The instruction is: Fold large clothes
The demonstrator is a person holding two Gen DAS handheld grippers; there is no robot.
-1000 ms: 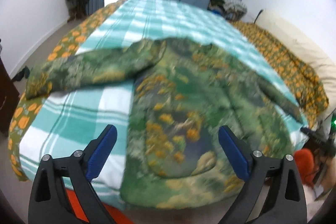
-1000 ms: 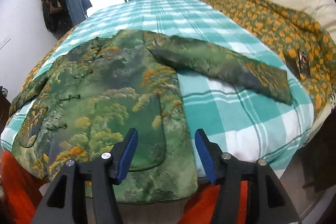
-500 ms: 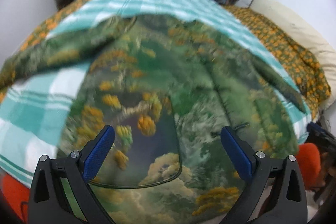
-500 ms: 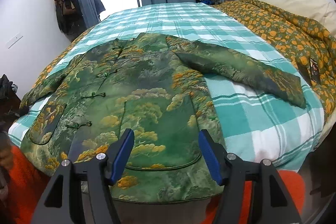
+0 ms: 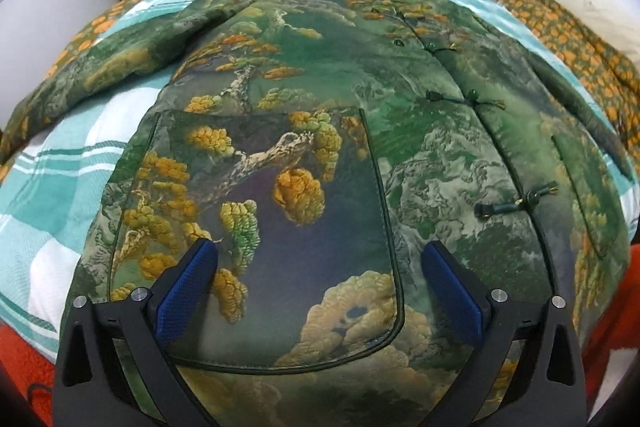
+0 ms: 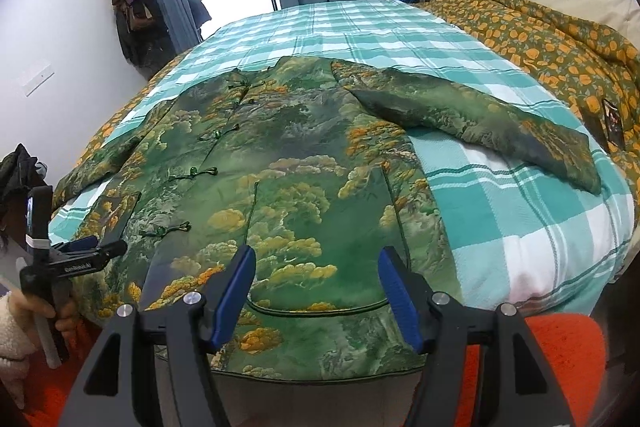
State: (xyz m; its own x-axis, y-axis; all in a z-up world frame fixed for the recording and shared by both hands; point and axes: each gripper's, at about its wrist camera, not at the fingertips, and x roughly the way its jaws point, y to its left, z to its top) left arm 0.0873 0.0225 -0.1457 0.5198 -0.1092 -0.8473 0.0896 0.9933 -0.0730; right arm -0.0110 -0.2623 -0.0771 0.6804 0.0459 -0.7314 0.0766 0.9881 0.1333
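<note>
A green brocade jacket (image 5: 400,131) with orange-yellow trees and knot buttons lies face up on the bed, both sleeves spread out and its hem at the near edge. My left gripper (image 5: 318,247) hovers open just over the left patch pocket (image 5: 280,227), with nothing between its blue pads. The right wrist view shows the jacket (image 6: 304,155) too. There my right gripper (image 6: 316,253) stands open above the other pocket near the hem, holding nothing. At that view's left edge, a hand in a fluffy sleeve holds my left gripper (image 6: 100,246) low over the jacket.
A teal plaid blanket (image 6: 520,227) covers the bed. An orange-flowered quilt (image 6: 560,43) with a small dark card on it lies along the right side, below a cream headboard. Blue curtains, a clothes pile and hanging coats stand at the back. An orange-red rug (image 6: 560,347) lies below.
My left gripper has dropped towards the jacket, which now fills its view. My right gripper's jaws have spread a little and it has shifted slightly over the hem.
</note>
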